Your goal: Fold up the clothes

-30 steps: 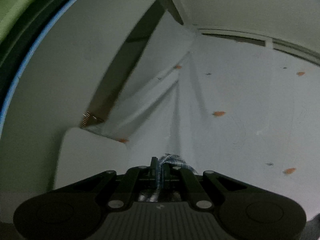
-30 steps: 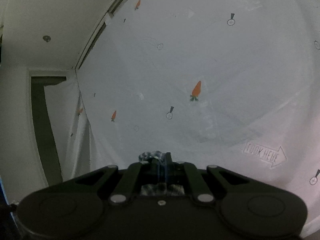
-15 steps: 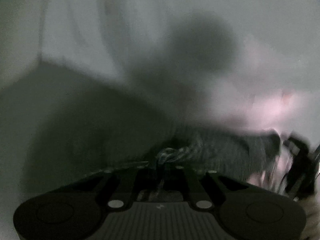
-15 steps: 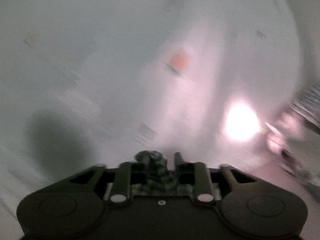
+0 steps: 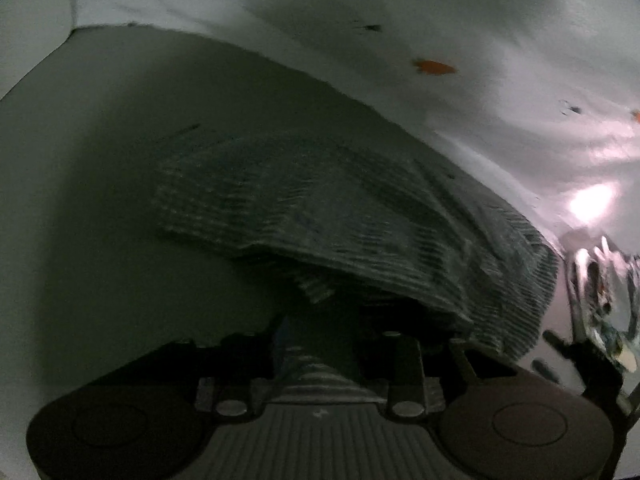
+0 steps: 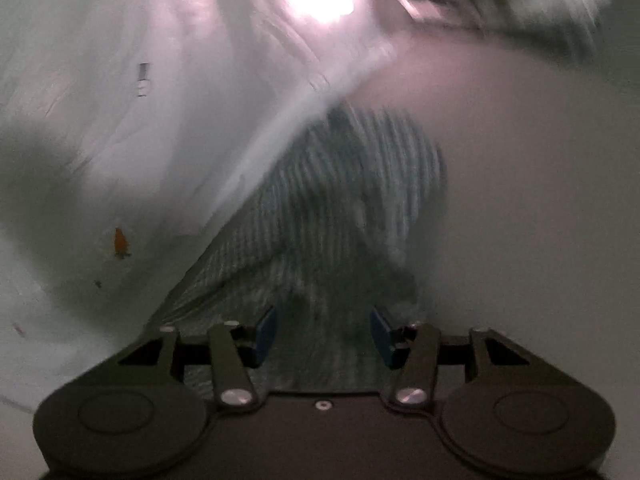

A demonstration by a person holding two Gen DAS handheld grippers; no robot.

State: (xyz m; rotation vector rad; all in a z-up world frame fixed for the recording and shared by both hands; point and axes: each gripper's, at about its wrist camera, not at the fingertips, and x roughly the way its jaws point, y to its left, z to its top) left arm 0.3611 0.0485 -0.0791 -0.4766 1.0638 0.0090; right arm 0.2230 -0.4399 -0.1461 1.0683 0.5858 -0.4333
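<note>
A: Item one?
B: Striped garment [image 5: 360,216], grey, lying ahead of both tongs and running back between their fingers.
A: Left gripper [image 5: 328,344]?
B: Jaws apart, cloth between them; grip uncertain in the dark.
A: Right gripper [image 6: 323,330]?
B: Spread wide, blue pads [image 6: 266,330] clear of the fabric below.
A: Surroundings?
B: White carrot-print sheet [image 5: 480,60] beyond the garment.

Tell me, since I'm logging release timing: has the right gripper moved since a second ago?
Yes. The right gripper swung down from facing the carrot-print sheet to above the striped garment, and its jaws now stand open.
</note>
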